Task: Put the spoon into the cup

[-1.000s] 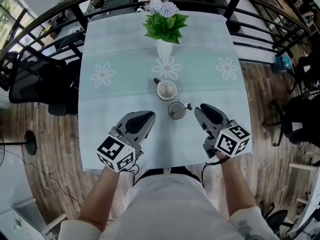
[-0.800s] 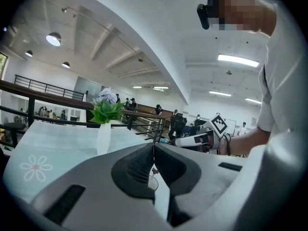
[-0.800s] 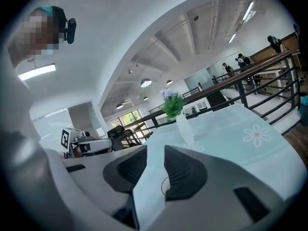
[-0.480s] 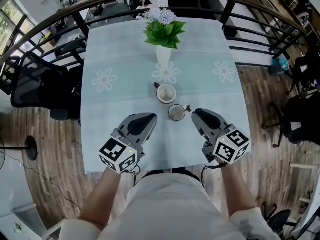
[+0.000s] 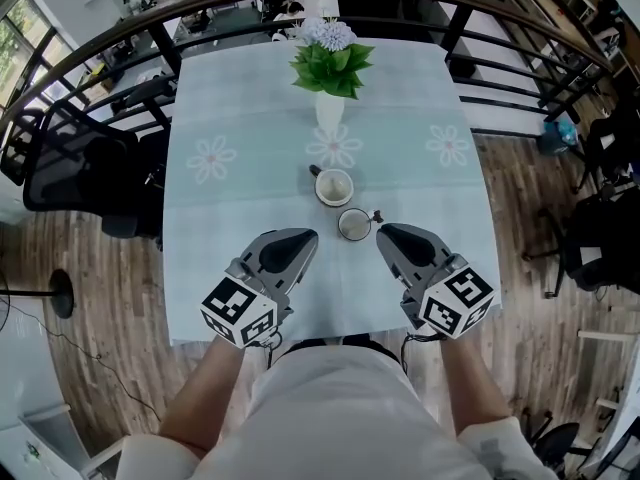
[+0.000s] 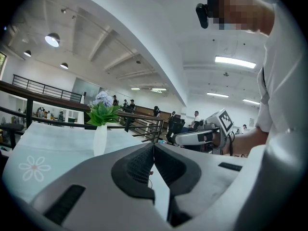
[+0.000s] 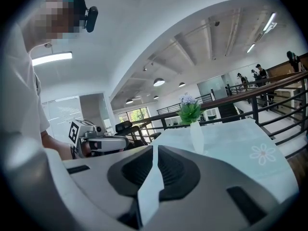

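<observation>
Both forearms (image 5: 205,393) reach forward side by side, each hand holding its gripper nearly level. The left gripper (image 5: 303,236) has its jaws pressed together, empty. The right gripper (image 5: 384,232) has just been closing its jaws, which now stand tip to tip with nothing between them.

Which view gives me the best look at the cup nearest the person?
The head view: the near cup is seen whole from above, beside the white cup farther out. The left gripper view and right gripper view show none of it; each looks across the tablecloth toward the vase.
</observation>
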A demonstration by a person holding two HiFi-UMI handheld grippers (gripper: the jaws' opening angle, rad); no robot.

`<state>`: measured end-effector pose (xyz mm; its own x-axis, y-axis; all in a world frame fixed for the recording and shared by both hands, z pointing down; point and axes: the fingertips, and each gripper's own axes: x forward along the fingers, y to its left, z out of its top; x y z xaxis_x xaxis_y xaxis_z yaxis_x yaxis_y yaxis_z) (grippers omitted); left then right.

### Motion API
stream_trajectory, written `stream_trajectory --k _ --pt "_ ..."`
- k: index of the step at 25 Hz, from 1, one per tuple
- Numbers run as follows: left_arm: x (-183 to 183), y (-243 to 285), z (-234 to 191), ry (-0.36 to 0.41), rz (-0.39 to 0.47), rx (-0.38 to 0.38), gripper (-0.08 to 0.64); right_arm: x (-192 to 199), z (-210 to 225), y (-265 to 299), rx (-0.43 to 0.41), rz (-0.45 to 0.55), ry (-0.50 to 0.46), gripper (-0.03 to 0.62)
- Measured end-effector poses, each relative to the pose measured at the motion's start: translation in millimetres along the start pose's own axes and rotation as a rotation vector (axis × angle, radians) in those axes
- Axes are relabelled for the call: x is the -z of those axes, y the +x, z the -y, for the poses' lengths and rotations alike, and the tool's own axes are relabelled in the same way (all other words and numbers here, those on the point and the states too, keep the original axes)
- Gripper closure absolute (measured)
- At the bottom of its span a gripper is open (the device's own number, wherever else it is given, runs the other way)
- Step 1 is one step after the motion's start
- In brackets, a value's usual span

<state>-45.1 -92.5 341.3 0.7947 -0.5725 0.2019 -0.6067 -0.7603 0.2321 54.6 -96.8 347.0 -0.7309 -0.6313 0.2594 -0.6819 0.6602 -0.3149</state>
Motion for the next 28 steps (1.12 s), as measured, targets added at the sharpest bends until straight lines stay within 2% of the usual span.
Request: stream_trajectory --k 28 --pt "5.9 13.7 0.4 -0.023 -0.003 -0.002 0.538 19.1 4.8 1.6 -0.005 -0.035 0.024 0.569"
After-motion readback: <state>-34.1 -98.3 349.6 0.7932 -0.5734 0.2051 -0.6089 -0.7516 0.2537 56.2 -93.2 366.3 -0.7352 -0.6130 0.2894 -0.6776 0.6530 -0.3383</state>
